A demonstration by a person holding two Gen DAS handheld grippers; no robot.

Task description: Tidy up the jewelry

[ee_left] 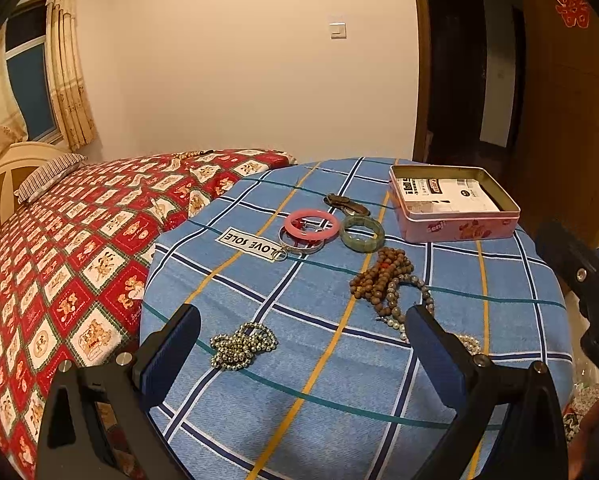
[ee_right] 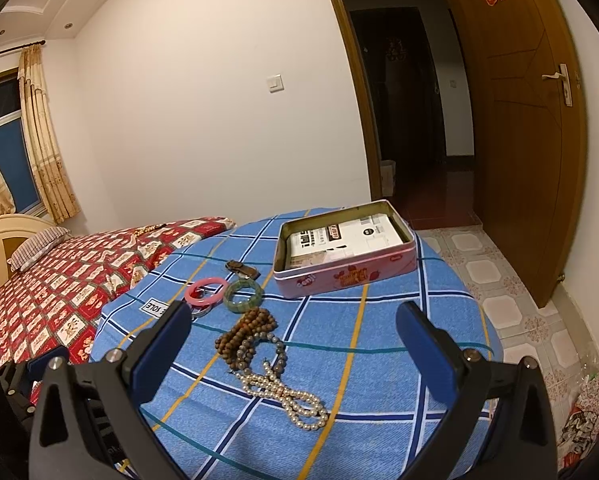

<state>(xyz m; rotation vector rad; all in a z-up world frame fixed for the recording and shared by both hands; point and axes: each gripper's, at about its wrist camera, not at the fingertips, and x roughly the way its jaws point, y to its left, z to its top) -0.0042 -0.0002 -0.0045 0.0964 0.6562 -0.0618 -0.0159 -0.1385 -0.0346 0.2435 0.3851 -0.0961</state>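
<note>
Nearest to me, my left tool (ee_left: 301, 328) hangs over the worktop (ee_left: 499, 280) with its blue pads spread wide and nothing between them; my right tool (ee_right: 293, 320) is equally wide apart and empty. The worktop is covered by a blue plaid cloth.

In the left wrist view, a silver bead strand (ee_left: 241, 346) lies heaped at lower centre, just ahead of the left pad. In the right wrist view, a pearl necklace (ee_right: 287, 396) sprawls at lower centre between the pads, its upper end touching a grey bead bracelet (ee_right: 273, 350), which tangles with a pile of brown wooden beads (ee_right: 245, 330).

Further up, a green jade bangle (ee_right: 243, 296) lies just beside a pink bangle (ee_right: 206, 291); the pink one rests over a thin silver bangle (ee_left: 299, 246). Left of them is a white label reading "LOVE SOLE" (ee_left: 249, 243). A small dark brown item (ee_right: 243, 269) sits behind the bangles; I cannot tell what it is.

Farthest, at centre right, stands an open pink tin (ee_right: 347, 276) holding white cartons. The bed (ee_left: 59, 260) with its red patterned cover fills the left.
</note>
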